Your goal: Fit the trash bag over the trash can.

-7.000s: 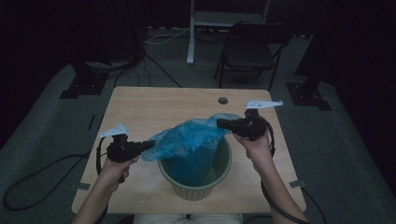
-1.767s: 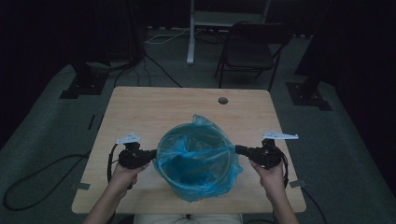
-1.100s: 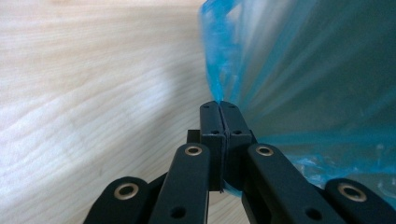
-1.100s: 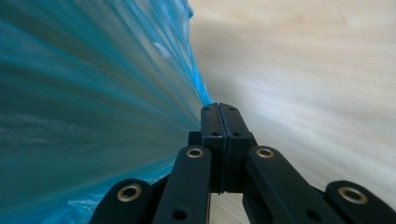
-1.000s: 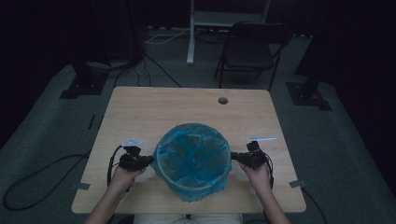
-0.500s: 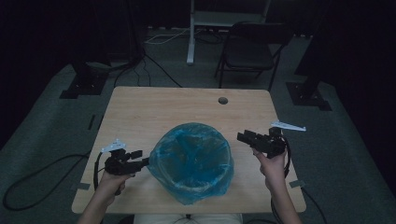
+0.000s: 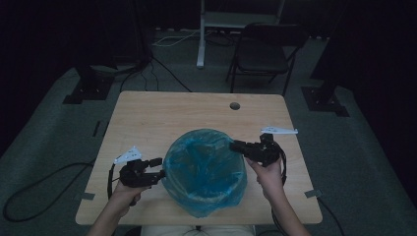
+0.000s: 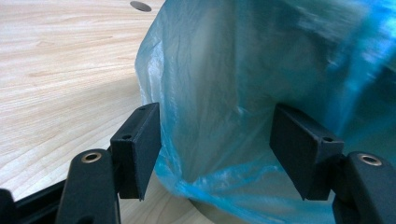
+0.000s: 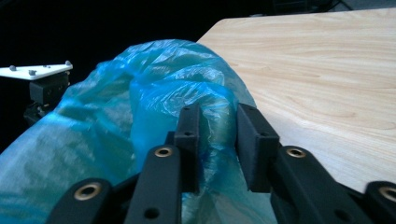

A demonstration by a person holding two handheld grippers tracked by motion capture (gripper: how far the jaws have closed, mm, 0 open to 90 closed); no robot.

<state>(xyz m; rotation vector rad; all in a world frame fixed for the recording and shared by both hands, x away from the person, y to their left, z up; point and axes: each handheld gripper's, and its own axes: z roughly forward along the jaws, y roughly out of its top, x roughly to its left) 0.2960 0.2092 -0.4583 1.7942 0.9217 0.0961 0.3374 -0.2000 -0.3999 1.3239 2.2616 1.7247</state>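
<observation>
Each black gripper bears brass-ringed screw holes, a grey triangular plate, a trailing cable

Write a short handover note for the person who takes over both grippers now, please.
Left gripper: jaws open, the thin blue plastic bag between them at the bin's left side, not pinched.
Right gripper: shut on a fold of the bag at the right rim.
The bag lines the round bin on the light wooden table and drapes over its rim.
Left: smooth the overhang and release.

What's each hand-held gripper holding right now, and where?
Right hand-held gripper pinches the blue bag at a fold by the bin's rim. Left hand-held gripper is open, straddling the bag's side, holding nothing.
</observation>
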